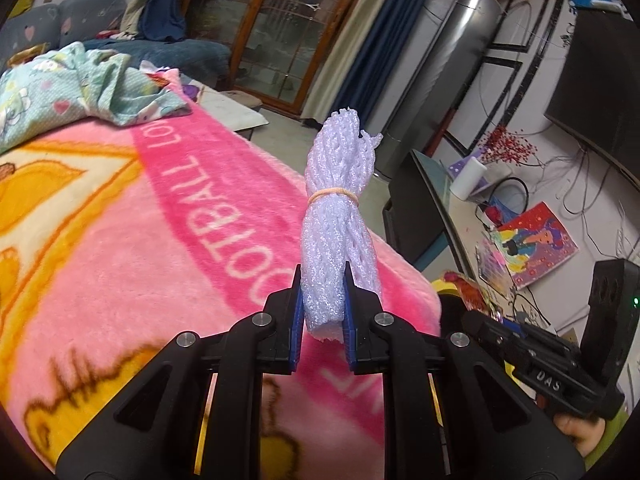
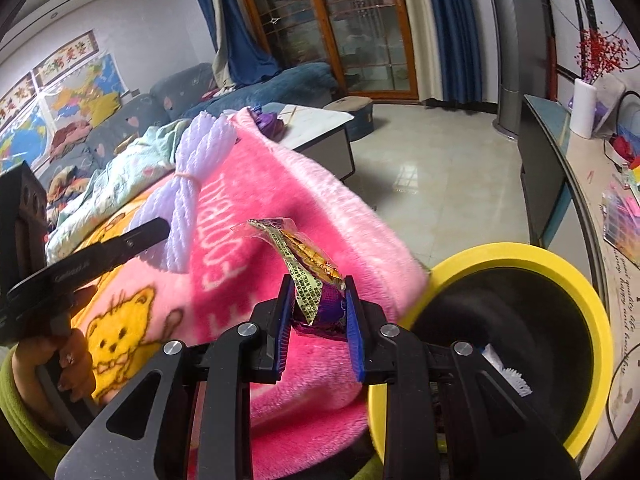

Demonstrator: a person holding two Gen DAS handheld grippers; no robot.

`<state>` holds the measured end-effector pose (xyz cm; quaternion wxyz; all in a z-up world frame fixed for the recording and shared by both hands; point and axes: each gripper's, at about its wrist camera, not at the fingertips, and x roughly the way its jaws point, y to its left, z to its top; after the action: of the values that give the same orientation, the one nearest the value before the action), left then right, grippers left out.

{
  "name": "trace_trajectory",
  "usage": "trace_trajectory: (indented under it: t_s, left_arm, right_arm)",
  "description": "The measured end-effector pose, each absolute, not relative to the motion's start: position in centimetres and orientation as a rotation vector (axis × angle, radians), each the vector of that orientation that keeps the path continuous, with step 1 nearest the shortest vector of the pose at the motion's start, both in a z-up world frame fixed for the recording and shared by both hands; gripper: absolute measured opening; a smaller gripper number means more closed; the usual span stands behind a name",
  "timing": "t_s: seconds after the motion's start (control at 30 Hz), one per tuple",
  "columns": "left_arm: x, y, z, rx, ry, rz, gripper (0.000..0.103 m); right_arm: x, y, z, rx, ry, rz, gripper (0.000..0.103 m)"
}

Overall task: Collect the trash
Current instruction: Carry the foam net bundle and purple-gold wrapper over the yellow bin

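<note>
My left gripper is shut on a bundle of white foam netting tied with an orange rubber band, held upright above the pink blanket. The same bundle and the left gripper show at the left of the right wrist view. My right gripper is shut on a crumpled snack wrapper, purple and yellow, held above the blanket's edge. The yellow-rimmed black trash bin stands just right of it, with white scraps inside.
A teal printed cloth lies at the blanket's far end. A low glass-topped cabinet with clutter runs along the right wall. Tiled floor lies beyond the bin; a sofa stands at the back.
</note>
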<state>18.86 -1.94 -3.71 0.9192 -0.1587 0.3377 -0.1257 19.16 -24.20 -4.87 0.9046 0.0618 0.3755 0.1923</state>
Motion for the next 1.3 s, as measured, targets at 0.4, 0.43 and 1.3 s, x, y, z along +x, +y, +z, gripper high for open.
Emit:
trace_trajectory:
  t_s: [0.4, 0.43, 1.3]
  left_arm:
    - [17.7, -4.9, -2.8, -0.267, 0.682, -0.319, 0.011]
    - [17.6, -5.0, -2.8, -0.263, 0.682, -0.324, 0.011]
    - [15.0, -12.4, -3.0, -0.105, 0.695, -0.476, 0.011]
  right_arm:
    - [18.4, -27.6, -3.8, 0.158, 0.747, 0.340, 0.023]
    - [18.3, -27.8, -3.8, 0.159, 0.744, 0.334, 0.023]
    - [16.5, -35.3, -3.4, 0.248, 0.700, 0.184, 0.023]
